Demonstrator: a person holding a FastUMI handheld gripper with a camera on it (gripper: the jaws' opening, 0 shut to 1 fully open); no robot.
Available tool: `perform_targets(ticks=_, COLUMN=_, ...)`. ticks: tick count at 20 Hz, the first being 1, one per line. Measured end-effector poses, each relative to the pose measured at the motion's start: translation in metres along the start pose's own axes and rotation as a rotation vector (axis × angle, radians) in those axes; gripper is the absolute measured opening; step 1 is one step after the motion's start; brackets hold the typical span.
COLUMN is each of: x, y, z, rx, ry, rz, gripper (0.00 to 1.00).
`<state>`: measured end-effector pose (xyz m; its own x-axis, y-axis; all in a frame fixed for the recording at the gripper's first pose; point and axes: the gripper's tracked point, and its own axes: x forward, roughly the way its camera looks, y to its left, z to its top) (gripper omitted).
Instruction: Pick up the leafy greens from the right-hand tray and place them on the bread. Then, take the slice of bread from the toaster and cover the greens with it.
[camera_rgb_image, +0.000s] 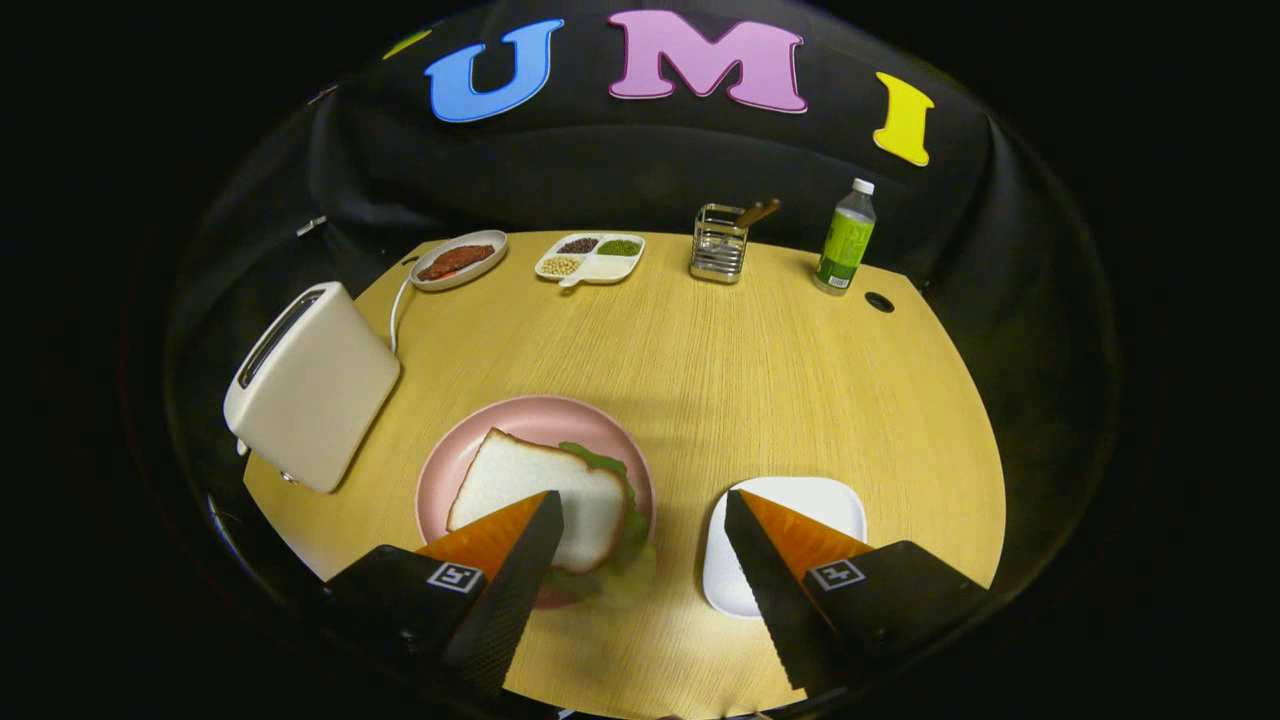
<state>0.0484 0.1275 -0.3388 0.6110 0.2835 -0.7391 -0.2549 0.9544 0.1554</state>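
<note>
— Where are your fingers sitting?

— You're holding the gripper (640, 520) above the near edge of the wooden table (720, 380), its jaws standing wide apart with nothing between them but bare tabletop. One finger is overlapping the pink plate (440, 480), the other the white tray (835, 500).

— And the sandwich?

— A slice of bread (530, 490) is lying on the pink plate, and the leafy greens (605, 465) are peeking out from under its far and right-hand edges (whether another slice is lying beneath them, you cannot tell from here). The white tray is sitting just beside the plate.

— What's around it?

— The toaster (315, 385) is standing beside the plate. Beyond, along the far edge, you're looking at an oval dish (460, 260) holding something reddish-brown, a divided dish (590, 258) of beans, a metal utensil holder (720, 245) with a wooden handle poking out, and a green bottle (846, 248).
</note>
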Motion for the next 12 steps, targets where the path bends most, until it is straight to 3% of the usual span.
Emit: perform_targets(ticks=12, x=-0.125, y=0.012, z=0.127, rx=-0.08, ry=-0.358, rz=-0.035, gripper=1.0)
